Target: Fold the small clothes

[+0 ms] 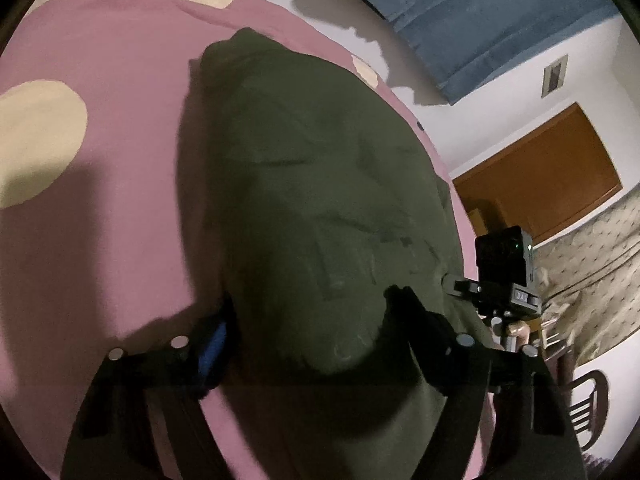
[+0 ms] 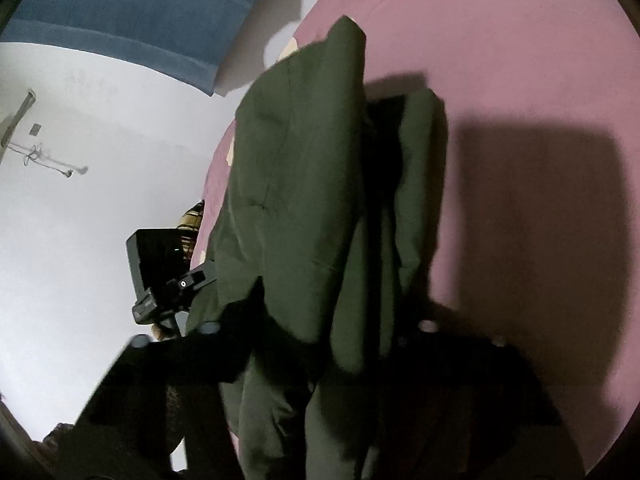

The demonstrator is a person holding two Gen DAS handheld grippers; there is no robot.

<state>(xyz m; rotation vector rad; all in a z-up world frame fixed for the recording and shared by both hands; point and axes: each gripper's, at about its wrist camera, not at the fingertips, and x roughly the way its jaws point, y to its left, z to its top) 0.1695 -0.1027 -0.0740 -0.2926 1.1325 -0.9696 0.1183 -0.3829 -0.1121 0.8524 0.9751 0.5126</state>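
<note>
A dark green garment point(image 1: 312, 208) hangs over a pink bed sheet point(image 1: 112, 80) with cream dots. In the left wrist view my left gripper point(image 1: 312, 332) has its two black fingers wide apart with the cloth draped between them; the grip itself is hidden. In the right wrist view the same garment point(image 2: 296, 200) hangs in folds in front of the camera. My right gripper point(image 2: 320, 332) is mostly covered by the cloth, so I cannot see how its jaws stand. Each view shows the other gripper's camera block beside the garment.
The pink sheet point(image 2: 520, 80) fills the surface below. A blue curtain point(image 1: 480, 12) and white wall are behind. A brown wooden door point(image 1: 552, 176), a patterned cloth point(image 1: 592, 280) and a dark chair point(image 1: 588, 400) are to the right.
</note>
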